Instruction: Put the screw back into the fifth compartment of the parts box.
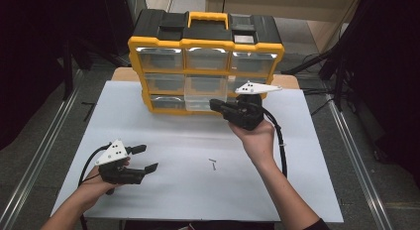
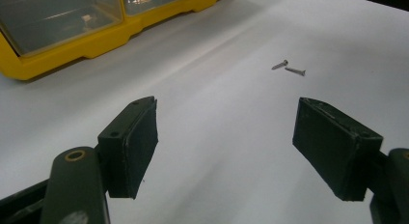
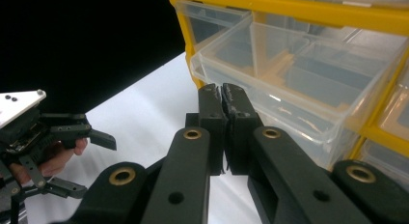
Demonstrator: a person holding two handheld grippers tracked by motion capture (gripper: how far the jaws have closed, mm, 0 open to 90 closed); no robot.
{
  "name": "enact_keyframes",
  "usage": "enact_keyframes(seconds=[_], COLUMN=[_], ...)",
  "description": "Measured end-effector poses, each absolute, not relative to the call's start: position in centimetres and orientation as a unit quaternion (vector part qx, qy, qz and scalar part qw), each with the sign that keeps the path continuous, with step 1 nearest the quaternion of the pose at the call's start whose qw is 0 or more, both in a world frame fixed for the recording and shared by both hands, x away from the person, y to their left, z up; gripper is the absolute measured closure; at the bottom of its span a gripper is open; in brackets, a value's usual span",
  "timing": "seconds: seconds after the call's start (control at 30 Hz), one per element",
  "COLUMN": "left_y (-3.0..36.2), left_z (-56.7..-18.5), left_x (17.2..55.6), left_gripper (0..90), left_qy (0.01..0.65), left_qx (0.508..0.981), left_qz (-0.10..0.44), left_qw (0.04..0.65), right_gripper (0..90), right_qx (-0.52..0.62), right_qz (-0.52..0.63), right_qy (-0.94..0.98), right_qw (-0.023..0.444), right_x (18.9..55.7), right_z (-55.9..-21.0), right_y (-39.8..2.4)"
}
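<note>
Drawer [image 3: 289, 84]: clear thin plastic, light, slick, probably brittle; best taken by front lip. Right gripper [image 3: 223, 96] fingers clenched empty; left gripper [image 2: 226, 147] fingers released.

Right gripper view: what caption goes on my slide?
Shut right claw at a pulled-out clear drawer of the yellow organizer.

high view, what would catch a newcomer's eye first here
The yellow and black parts organizer stands at the far edge of the white table, its middle clear drawer pulled partly out. The right tongs, shut with nothing between them, sit right at that drawer's front. Nearer the person, the left tongs rest open on the table, with two small screws lying loose to their right.
</note>
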State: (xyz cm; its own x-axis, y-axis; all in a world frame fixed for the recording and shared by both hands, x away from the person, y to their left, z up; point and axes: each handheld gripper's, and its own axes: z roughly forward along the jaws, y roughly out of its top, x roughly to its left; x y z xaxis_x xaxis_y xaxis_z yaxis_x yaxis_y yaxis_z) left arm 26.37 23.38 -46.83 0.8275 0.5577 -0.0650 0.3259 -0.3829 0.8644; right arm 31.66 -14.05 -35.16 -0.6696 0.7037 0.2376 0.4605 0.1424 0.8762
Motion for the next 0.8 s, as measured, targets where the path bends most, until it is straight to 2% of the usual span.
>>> enact_keyframes(seconds=[0.8], left_y=[23.5], left_z=[-46.9], left_x=[26.5], left_gripper=[24.1], left_qy=[0.272], left_qx=[0.821], left_qz=[0.118], left_qw=[0.487], right_gripper=[89.0], right_qx=[0.402], right_qz=[0.53], right_qy=[0.736], right_qw=[0.129], right_x=[34.2], right_z=[-33.5], right_y=[-14.4])
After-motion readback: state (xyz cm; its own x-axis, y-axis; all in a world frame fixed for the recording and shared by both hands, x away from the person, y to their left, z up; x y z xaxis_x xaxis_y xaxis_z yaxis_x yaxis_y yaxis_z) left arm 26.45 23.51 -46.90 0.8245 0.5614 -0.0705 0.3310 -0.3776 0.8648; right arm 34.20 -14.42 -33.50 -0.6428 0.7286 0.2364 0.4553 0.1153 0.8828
